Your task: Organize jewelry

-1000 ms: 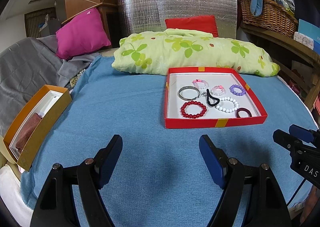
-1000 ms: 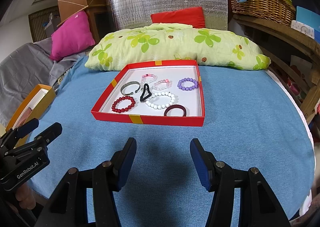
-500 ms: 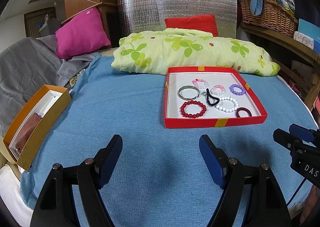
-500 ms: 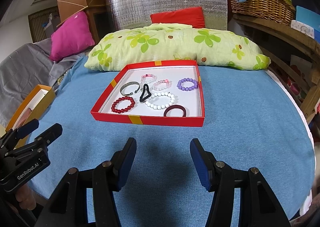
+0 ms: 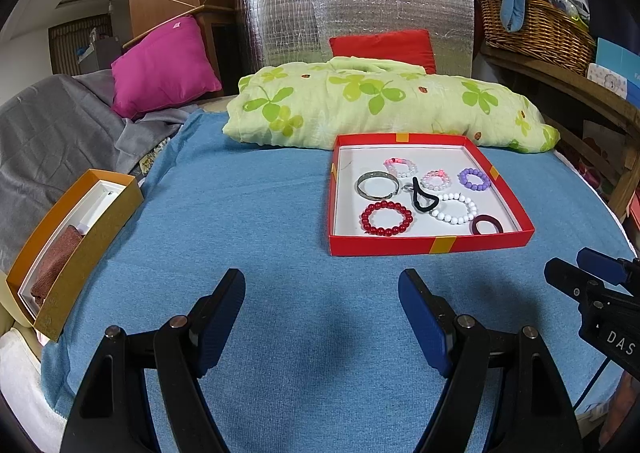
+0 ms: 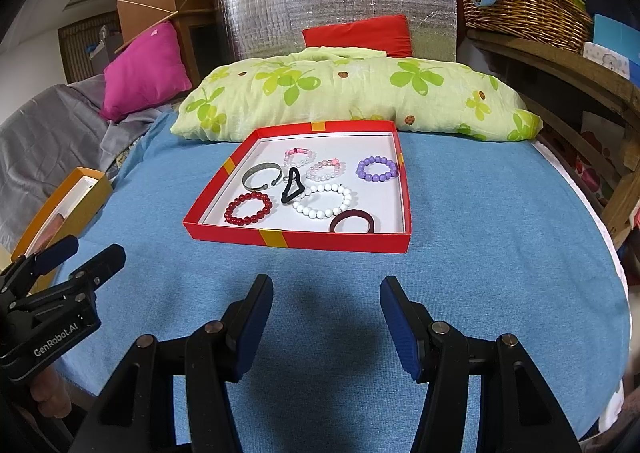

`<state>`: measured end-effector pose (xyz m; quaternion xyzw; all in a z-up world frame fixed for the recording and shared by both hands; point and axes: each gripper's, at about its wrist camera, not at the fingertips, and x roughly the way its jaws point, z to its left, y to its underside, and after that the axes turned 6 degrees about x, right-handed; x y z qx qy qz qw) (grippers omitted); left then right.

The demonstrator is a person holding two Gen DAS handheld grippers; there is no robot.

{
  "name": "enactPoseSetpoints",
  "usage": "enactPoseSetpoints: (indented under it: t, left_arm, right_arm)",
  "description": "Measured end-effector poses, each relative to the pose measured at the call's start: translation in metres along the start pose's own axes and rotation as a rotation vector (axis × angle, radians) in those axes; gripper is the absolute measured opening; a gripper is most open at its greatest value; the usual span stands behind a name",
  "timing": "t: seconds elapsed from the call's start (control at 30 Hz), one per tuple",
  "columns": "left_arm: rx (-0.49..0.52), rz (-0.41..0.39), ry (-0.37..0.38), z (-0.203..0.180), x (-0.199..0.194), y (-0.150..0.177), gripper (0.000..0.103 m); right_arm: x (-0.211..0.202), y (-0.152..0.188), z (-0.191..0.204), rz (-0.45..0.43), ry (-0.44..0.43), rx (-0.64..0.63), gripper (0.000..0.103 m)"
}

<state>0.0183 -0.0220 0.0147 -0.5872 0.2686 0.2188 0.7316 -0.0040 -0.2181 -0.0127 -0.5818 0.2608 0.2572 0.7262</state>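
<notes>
Both grippers hover over the blue cloth [image 5: 256, 213], jaws apart, nothing between them. Left gripper [image 5: 322, 293] jaws spread wide. Right gripper [image 6: 326, 295] jaws a bit narrower, also empty.

Red tray [image 6: 296, 239] lies on the cloth ahead of both grippers: straight ahead of the right one, ahead and to the right of the left one [image 5: 430, 245]. Not touched by either.

Inside the tray, white floor, all jewelry loose:
- red bead bracelet [image 6: 248, 209], near-left corner, closest to the left gripper side
- silver bangle [image 6: 260, 175], just behind the red one
- black hair tie [image 6: 291, 185], middle, touching or just beside the white bead bracelet [image 6: 323, 201]
- dark maroon band [image 6: 352, 222], near edge, right of centre, closest to the right gripper
- purple bead bracelet [image 6: 377, 169], far right
- two pale pink bead bracelets [image 6: 323, 170], far side, side by side

Orange box [image 5: 76, 245] sits far left of the left gripper at the cloth edge, open, a brownish cloth inside. In the right view it lies behind the left gripper's tips [image 6: 76, 253].

Green flowered pillow [image 6: 352, 93] lies beyond the tray, just behind its far edge. Pink cushion [image 5: 164, 65] far left behind that.
</notes>
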Motion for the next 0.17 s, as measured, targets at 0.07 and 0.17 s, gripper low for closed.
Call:
enactPoseSetpoints:
  t: [0.07, 0.17]
  left_arm:
    - [0.003, -0.009, 0.013, -0.0007, -0.0013, 0.0003, 0.08]
    - [0.004, -0.033, 0.015, -0.0016, -0.0048, -0.0003, 0.08]
  right_arm:
    - [0.0001, 0.0001, 0.0001, 0.0, 0.001, 0.001, 0.06]
    - [-0.0001, -0.0003, 0.0002, -0.001, 0.001, 0.002, 0.06]
